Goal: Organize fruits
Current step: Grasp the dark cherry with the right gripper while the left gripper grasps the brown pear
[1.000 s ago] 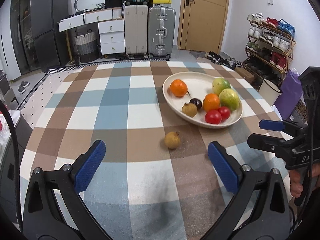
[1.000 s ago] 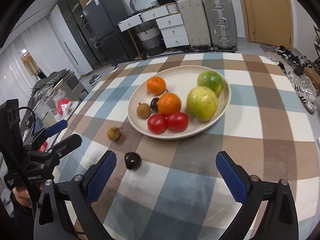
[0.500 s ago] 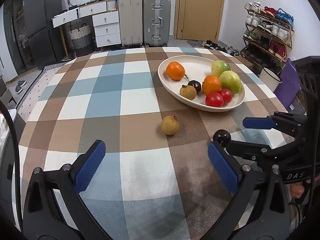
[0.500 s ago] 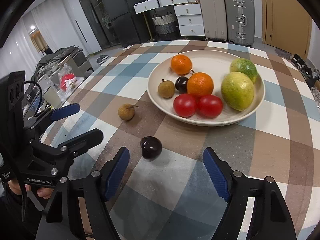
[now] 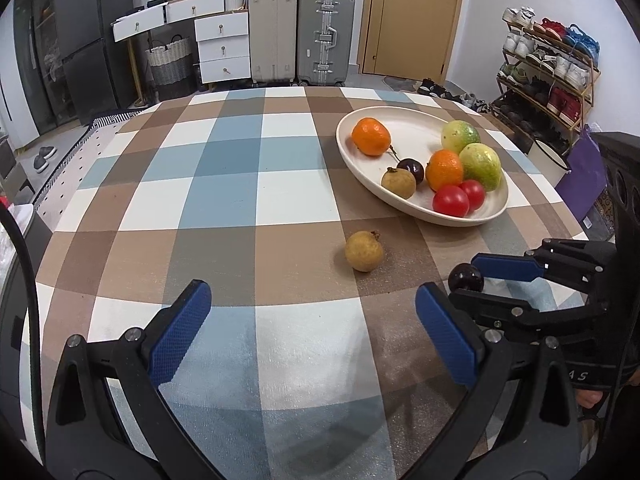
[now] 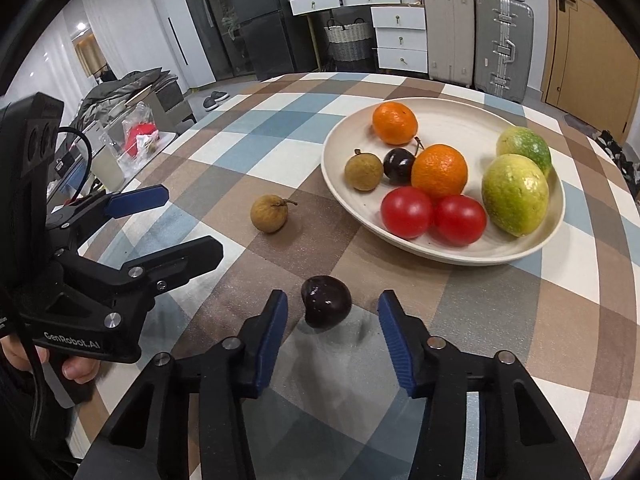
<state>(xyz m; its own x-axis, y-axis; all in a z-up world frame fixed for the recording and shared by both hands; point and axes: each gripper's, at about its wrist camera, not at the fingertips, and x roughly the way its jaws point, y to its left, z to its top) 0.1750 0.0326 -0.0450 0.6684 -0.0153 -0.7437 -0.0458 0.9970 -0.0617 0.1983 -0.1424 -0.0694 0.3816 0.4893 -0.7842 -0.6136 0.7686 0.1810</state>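
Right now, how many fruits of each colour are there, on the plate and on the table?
Orange: 2, both on the plate
Red: 2, on the plate
Green-yellow: 2, on the plate
Brown: 2, one on the plate, one on the tablecloth
Dark purple: 2, one on the plate, one on the tablecloth
Total: 10

Readable text on the two handheld tools

The left tool [image 6: 156, 220] carries white lettering "GenRobot.AI" on its black body in the right wrist view; in the left wrist view the right tool [image 5: 476, 284] shows only the partial letters "AS".
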